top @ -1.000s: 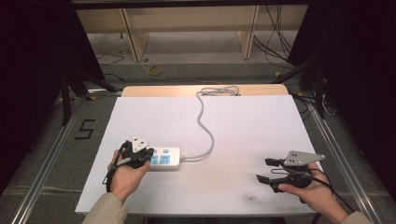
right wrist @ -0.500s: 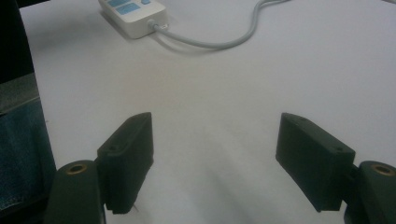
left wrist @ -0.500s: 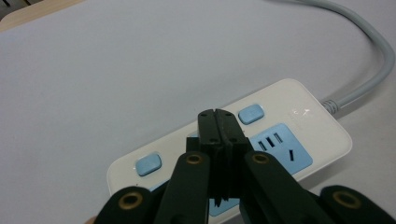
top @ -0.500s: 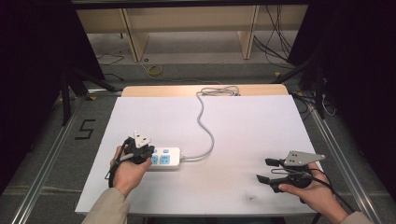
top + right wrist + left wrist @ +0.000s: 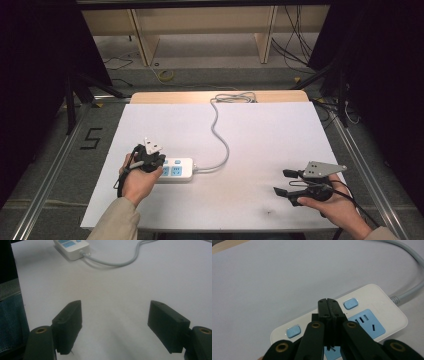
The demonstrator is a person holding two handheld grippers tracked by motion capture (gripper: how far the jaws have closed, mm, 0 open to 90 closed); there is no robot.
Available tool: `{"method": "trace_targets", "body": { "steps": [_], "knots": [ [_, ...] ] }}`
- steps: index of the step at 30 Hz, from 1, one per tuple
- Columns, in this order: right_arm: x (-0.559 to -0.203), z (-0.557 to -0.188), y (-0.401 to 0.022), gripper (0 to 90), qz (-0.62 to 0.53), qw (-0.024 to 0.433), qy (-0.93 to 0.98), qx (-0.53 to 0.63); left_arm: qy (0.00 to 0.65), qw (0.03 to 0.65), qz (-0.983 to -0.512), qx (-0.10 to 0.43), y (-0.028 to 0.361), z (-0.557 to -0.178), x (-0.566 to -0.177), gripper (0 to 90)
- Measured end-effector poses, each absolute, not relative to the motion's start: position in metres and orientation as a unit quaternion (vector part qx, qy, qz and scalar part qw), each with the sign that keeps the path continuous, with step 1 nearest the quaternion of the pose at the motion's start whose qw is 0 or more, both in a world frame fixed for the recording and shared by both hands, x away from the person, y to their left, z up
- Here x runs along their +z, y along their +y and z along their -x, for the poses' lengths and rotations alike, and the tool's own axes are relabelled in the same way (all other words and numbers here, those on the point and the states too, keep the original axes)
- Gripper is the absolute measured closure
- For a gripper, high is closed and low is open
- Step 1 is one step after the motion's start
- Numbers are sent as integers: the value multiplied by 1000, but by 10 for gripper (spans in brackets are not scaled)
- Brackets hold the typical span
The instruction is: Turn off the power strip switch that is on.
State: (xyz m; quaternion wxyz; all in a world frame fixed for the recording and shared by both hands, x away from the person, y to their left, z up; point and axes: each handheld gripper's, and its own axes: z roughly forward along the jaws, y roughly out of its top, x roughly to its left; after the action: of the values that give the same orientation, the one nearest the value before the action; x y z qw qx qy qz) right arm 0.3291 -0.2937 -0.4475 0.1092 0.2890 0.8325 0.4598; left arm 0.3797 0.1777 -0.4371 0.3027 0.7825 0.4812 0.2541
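**Closed left tongs over the power strip, right tongs wide apart**

The white power strip (image 5: pixel 175 169) lies on the near left part of the white surface (image 5: pixel 260 130), its grey cable (image 5: pixel 220 135) winding away to the far edge. The left tongs (image 5: pixel 329 305) hover right over the strip with their black jaws pressed together and nothing between them; in the left gripper view their tips sit between two pale blue buttons (image 5: pixel 350 303), above the blue socket panel (image 5: pixel 368 323). Whether the tips touch the strip cannot be told. The right tongs (image 5: pixel 286 183) rest in the person's hand at the near right of the surface, well apart from the strip, jaws spread wide and empty, pointing toward the strip.
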Motion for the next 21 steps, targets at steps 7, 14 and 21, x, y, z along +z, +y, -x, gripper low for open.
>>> {"method": "trace_targets", "body": {
  "steps": [7, 14, 21],
  "knots": [
    [-448, -330, -293, 280, -287, 109, 834, 459, 482, 292, -787, 250, 177, -384, -437, 899],
    [-448, -331, -292, 280, -287, 108, 834, 459, 488, 283, -789, 243, 176, -389, -438, 899],
    [-448, -330, -292, 280, -287, 108, 833, 460, 489, 272, -793, 239, 174, -394, -439, 899]
  ]
}}
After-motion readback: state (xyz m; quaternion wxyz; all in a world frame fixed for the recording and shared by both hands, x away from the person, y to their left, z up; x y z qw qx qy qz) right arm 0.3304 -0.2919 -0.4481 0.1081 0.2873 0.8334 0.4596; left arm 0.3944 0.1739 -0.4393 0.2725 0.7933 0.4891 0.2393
